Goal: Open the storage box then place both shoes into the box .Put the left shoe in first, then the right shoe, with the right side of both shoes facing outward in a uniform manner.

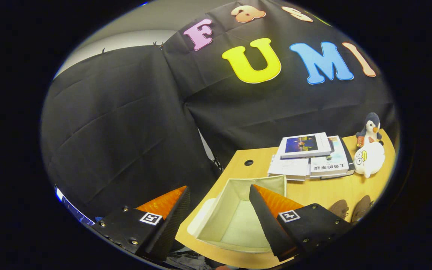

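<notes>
Fingers (219, 221): wide apart, holding nothing and touching nothing; the left one hangs off the counter's near-left edge, the right one overlaps the box's right wall in this view. Box (234, 225): pale fabric storage box, already open, no lid to be seen over its mouth, interior bare; it sits on the near-left part of the counter (313, 191), showing between the fingers and just ahead of them, at about 12 o'clock from the midpoint; its long axis runs roughly away from the fingers, tilted slightly toward 1 o'clock. Books (309, 157): a low stack beyond the box at about 1 o'clock, well apart from the fingers. Shoes (351, 209): two brown shoes side by side on the counter, at about 3 o'clock from the right finger and just past it, well right of the box; only their upper parts are visible, so I cannot tell which is left and which is right, nor be sure of their heading, though their long axes seem to point away toward 1 o'clock. Plush toys (369, 150): a penguin and a white figure at the far-right corner, beyond the shoes. Judgement: with the box open, the coming move appears to be a swing to the right toward the shoes, the fingers already spread enough for a grasp.
</notes>
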The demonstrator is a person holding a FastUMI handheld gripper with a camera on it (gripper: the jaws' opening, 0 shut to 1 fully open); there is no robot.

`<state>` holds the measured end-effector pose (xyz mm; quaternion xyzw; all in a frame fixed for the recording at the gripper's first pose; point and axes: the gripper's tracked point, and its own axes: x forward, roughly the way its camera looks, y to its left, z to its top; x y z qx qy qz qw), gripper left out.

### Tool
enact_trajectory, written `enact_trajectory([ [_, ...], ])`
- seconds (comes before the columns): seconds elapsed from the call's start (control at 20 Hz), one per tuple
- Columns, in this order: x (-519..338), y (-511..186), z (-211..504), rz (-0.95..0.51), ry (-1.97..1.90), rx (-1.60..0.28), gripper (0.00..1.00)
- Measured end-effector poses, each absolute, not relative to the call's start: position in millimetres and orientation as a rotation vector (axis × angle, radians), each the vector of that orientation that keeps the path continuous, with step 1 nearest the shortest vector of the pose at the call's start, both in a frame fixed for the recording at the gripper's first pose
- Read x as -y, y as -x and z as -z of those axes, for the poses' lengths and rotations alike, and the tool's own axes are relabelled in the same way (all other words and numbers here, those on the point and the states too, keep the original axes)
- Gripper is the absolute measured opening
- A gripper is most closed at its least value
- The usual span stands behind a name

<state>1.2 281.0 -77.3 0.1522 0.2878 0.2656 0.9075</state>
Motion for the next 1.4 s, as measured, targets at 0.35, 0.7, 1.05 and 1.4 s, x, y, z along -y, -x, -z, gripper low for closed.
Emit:
enact_trajectory([
  [0.35, -182.0, -15.4, 95.9, -0.414, -0.255, -0.569, 0.97],
  [0.7, -100.4, -13.9, 142.2, -0.294, -0.173, -0.593, 0.97],
  [1.05, -54.7, -5.6, 206.4, -0.221, -0.133, -0.664, 0.98],
  [1.4, -25.7, 9.5, 261.3, -0.161, -0.154, -0.762, 0.98],
])
